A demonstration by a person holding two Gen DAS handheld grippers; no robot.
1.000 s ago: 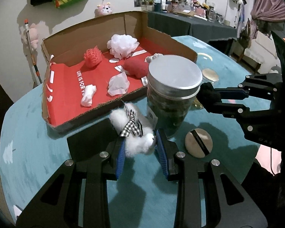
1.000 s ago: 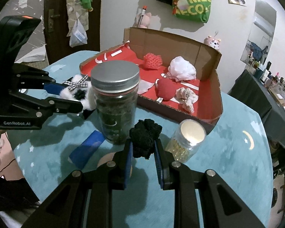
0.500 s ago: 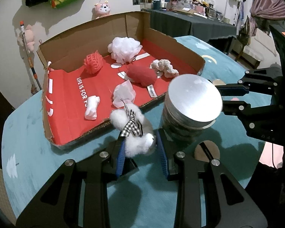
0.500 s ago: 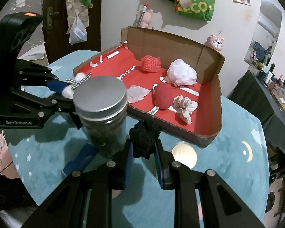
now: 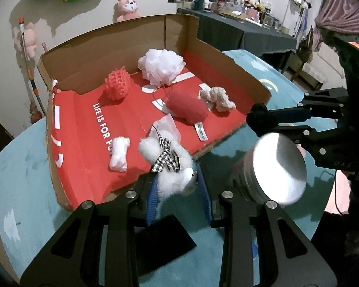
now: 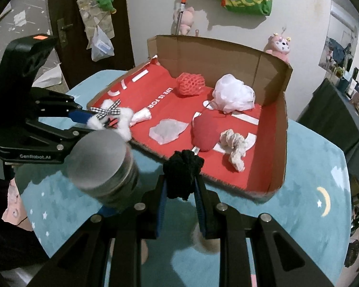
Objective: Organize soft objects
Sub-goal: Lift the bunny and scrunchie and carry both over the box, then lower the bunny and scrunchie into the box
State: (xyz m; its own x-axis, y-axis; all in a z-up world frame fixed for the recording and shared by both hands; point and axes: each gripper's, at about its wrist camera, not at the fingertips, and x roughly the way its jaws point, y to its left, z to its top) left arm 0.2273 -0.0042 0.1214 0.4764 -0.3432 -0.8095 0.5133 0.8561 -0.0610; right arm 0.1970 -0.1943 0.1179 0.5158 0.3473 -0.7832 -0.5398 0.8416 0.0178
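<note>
Above the desk's (image 5: pixel 24 179) box (image 5: pixel 112 55) edge, we gripped a white plush (image 5: pixel 172 169) in the left tongs (image 5: pixel 177 193) and a black scrunchie (image 6: pixel 182 174) in the right tongs (image 6: pixel 180 203) — the jar (image 6: pixel 103 165) between them risked toppling if clipped.

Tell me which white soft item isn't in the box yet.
The white plush toy with the checkered bow, held in the left gripper; the white mesh pouf and small white roll lie inside.

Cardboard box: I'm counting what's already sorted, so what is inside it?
Inside the cardboard box: a red mesh ball, white pouf, red cushion, beige rag, white roll and translucent wrapper. The gripped white plush hides part of the floor.
</note>
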